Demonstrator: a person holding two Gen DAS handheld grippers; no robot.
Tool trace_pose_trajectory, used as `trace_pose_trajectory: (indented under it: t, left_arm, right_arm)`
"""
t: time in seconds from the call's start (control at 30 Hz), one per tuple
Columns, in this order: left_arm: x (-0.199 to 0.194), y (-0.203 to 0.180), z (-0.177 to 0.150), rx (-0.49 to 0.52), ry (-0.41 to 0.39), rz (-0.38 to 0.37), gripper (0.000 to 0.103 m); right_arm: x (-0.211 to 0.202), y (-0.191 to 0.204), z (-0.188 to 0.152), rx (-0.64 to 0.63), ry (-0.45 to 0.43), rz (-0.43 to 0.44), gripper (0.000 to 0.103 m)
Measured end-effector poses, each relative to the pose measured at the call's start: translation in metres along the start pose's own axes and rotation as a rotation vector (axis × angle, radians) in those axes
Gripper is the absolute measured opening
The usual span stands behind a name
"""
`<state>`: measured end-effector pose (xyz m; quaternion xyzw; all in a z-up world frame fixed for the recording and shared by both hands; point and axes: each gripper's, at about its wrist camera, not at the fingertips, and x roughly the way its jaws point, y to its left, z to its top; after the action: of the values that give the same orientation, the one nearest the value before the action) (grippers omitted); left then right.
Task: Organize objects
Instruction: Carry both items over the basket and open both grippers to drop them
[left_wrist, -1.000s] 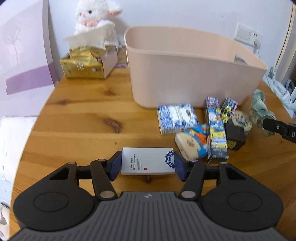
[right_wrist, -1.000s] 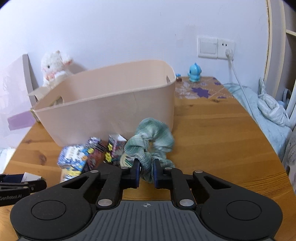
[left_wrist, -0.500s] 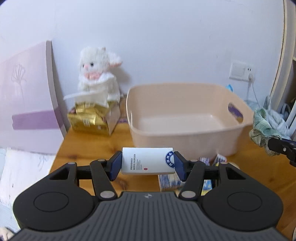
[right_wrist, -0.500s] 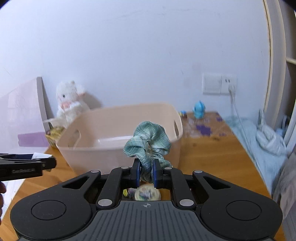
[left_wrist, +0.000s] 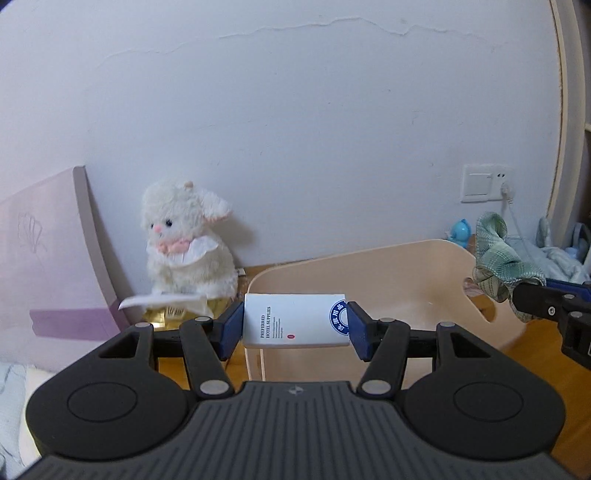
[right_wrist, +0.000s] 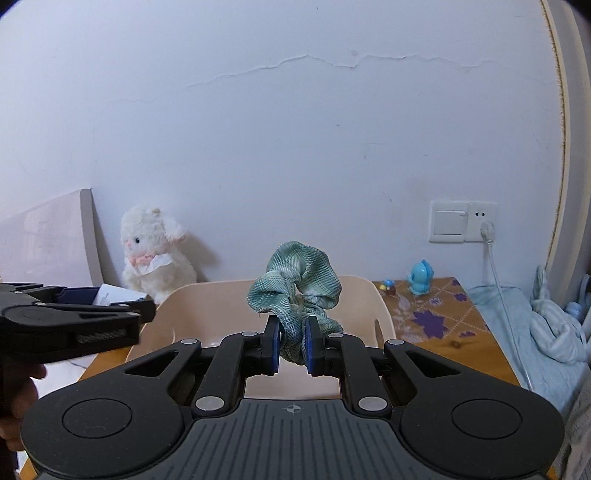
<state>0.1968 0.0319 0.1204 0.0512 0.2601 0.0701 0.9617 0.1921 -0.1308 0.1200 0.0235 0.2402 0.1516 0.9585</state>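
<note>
A: Both loads airborne, just short of the beige tub (left_wrist: 373, 295). Left gripper (left_wrist: 295, 326) clamped on the white box (left_wrist: 291, 319), one pad on each short end, long axis lying crosswise between the fingers.

B: Right gripper (right_wrist: 292, 345) pinched shut on the green scrunchie (right_wrist: 295, 291), loop standing up above the pads, tail hanging down between them. Seen over the tub's near wall from the right wrist view.

A: Relative to the tub: box in front of its near-left corner, opening lying straight ahead and below. Scrunchie out by the tub's right end, close to the handle cutout (judging from the left wrist view).

B: Neither clearly nearer, hard to call. Probably a short carry forward for each, then a release over the opening.

A: Box the fussier one. Crosswise span well inside the tub's width, so no clipping likely, but a flat drop kinder than a tilted one.

B: Room enough inside, floor of the tub looking bare as far as visible. Grippers apart, box left of tub centre, scrunchie right, no crossing needed.

A: Watch points: plush lamb (left_wrist: 184, 236) and gold tissue box (left_wrist: 173, 312) left of the tub, blue figurine (right_wrist: 421, 282) behind its right end. All outside the path.
</note>
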Motion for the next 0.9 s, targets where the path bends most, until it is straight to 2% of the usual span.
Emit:
trace_pose_trajectory:
  t: [0.17, 0.37, 0.63, 0.7, 0.73, 0.8, 0.87, 0.9]
  left_arm:
    - [0.044, -0.009, 0.004, 0.022, 0.049, 0.036, 0.061]
    - [0.100, -0.009, -0.012, 0.046, 0.177, 0.043, 0.061]
    - [0.134, -0.013, -0.036, 0.097, 0.306, 0.020, 0.061]
    - [0.131, -0.014, -0.037, 0.090, 0.309, 0.012, 0.062]
    - [0.129, -0.013, -0.037, 0.083, 0.308, 0.011, 0.066]
    - [0.124, -0.010, -0.034, 0.072, 0.299, 0.009, 0.076]
    - [0.116, -0.007, -0.029, 0.067, 0.278, 0.008, 0.083]
    - [0.112, -0.007, -0.027, 0.067, 0.270, 0.011, 0.084]
  right_arm:
    - [0.038, 0.003, 0.007, 0.012, 0.042, -0.020, 0.014]
    - [0.085, 0.003, 0.001, 0.003, 0.143, -0.048, 0.014]
    - [0.116, 0.002, -0.022, -0.034, 0.266, -0.077, 0.017]
    - [0.116, 0.001, -0.027, -0.038, 0.265, -0.081, 0.025]
    - [0.115, 0.001, -0.027, -0.040, 0.259, -0.085, 0.037]
    - [0.106, 0.001, -0.027, -0.043, 0.235, -0.087, 0.045]
    - [0.096, 0.001, -0.025, -0.046, 0.216, -0.087, 0.070]
    - [0.090, 0.001, -0.025, -0.042, 0.204, -0.085, 0.075]
